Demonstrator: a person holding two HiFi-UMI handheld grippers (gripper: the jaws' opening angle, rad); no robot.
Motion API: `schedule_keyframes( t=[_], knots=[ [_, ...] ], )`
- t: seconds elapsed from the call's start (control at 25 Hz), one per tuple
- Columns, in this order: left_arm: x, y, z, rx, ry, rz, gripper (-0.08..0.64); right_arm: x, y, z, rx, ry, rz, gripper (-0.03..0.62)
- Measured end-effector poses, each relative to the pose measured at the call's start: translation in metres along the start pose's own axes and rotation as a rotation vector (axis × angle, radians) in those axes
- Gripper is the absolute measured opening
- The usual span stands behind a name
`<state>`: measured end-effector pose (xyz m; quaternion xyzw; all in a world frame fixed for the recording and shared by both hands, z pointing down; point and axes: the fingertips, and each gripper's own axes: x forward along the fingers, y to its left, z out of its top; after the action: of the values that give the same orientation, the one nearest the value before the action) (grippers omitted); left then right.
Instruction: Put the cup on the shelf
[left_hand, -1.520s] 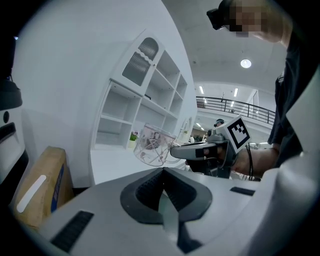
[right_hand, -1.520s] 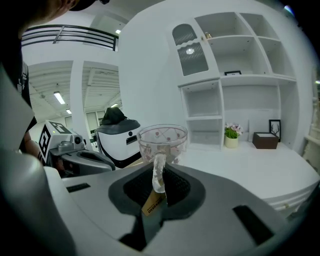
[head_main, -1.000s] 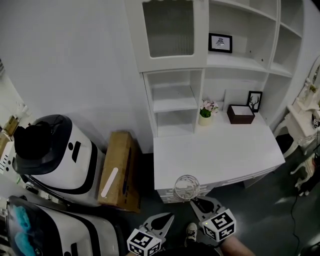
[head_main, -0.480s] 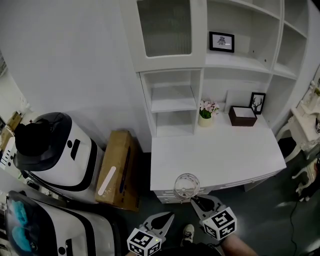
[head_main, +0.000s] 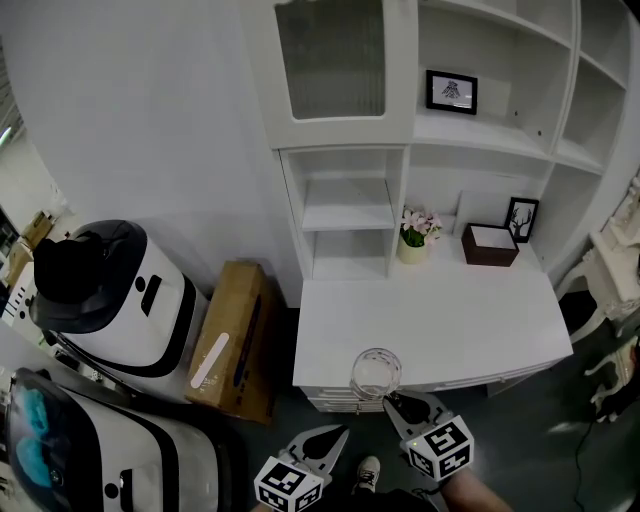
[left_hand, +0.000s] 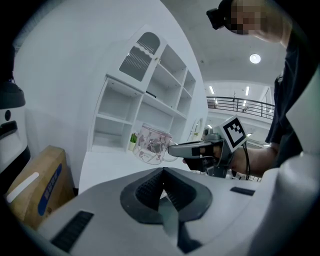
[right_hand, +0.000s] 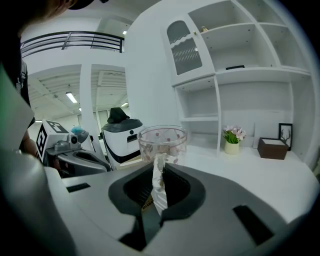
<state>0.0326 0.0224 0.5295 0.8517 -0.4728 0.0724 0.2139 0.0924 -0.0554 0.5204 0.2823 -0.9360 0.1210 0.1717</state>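
Observation:
A clear glass cup (head_main: 375, 374) with pink dots hangs in the air just over the front edge of the white desk (head_main: 430, 315). My right gripper (head_main: 394, 404) is shut on the cup's handle; in the right gripper view the cup (right_hand: 162, 143) stands upright just beyond the jaws. In the left gripper view the same cup (left_hand: 151, 144) shows ahead, held by the right gripper (left_hand: 176, 149). My left gripper (head_main: 334, 436) sits low beside it, shut and holding nothing. The white shelf unit (head_main: 350, 205) rises at the back of the desk.
On the desk stand a small flower pot (head_main: 415, 237), a dark box (head_main: 489, 244) and a framed picture (head_main: 521, 220); another frame (head_main: 450, 91) sits on a higher shelf. A cardboard box (head_main: 230, 339) and white machines (head_main: 120, 295) stand left of the desk.
The view has drifted slightly, so the desk and shelves sit a little lower in the picture. Both grippers and the cup hold about the same place.

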Motion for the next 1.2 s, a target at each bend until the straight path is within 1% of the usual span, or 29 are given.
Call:
schedule_keyframes(
  t=[0.32, 0.56, 0.96, 1.2],
  knots=[
    [0.019, -0.011, 0.006, 0.002, -0.002, 0.023, 0.005, -0.006, -0.024, 0.000, 0.001, -0.006, 0.016, 0.032],
    [0.027, -0.021, 0.010, 0.015, 0.006, 0.031, 0.005, -0.012, -0.035, 0.004, -0.021, -0.020, 0.023, 0.032],
    [0.041, -0.029, 0.022, 0.043, 0.008, 0.041, 0.005, -0.015, -0.048, 0.011, -0.027, -0.043, 0.036, 0.032],
    [0.041, -0.028, 0.023, 0.038, 0.015, 0.050, 0.005, -0.013, -0.049, 0.014, -0.023, -0.049, 0.042, 0.032]
  ],
)
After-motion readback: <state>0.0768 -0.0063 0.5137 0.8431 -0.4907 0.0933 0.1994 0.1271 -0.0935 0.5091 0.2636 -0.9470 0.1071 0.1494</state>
